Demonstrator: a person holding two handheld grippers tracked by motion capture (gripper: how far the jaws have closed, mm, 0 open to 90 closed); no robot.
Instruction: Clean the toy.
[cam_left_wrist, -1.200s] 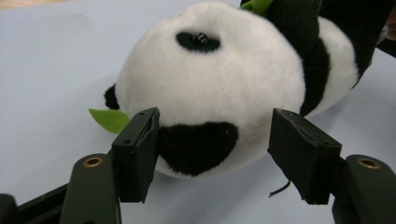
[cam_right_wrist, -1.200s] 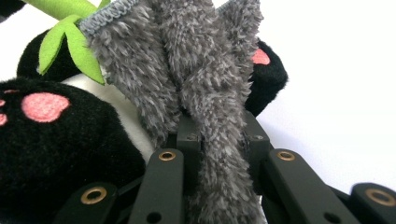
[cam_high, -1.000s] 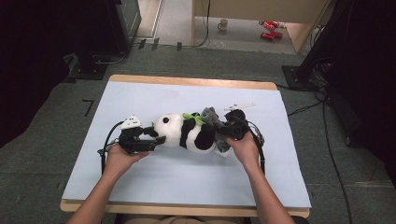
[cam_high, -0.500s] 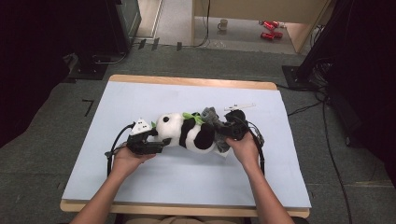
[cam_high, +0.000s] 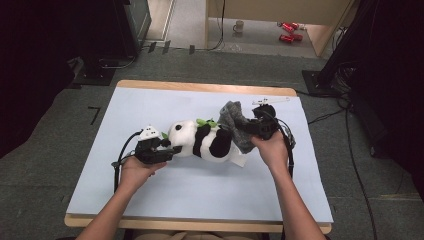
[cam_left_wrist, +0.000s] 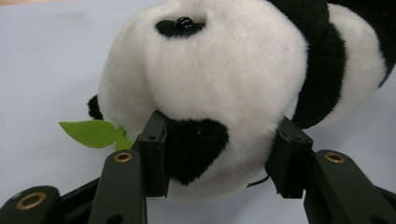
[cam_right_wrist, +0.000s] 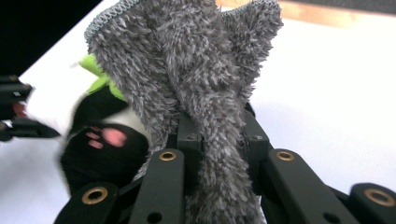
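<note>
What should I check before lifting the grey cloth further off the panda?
1. Right tool shut on the grey cloth: ok.
2. Left tool on the panda's head, jaws just closing, pads against the plush: ok.
3. Grip firm enough to hold the panda down: cannot tell.
4. Cloth free of the panda's foot: cannot tell.
5. Bare table around for setting the cloth down: ok.

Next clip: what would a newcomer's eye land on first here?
The black-and-white panda plush lying mid-table on the pale blue mat. The left gripper has just been closing around its head, while the right gripper pinches a shaggy grey cloth at the panda's other end.
</note>
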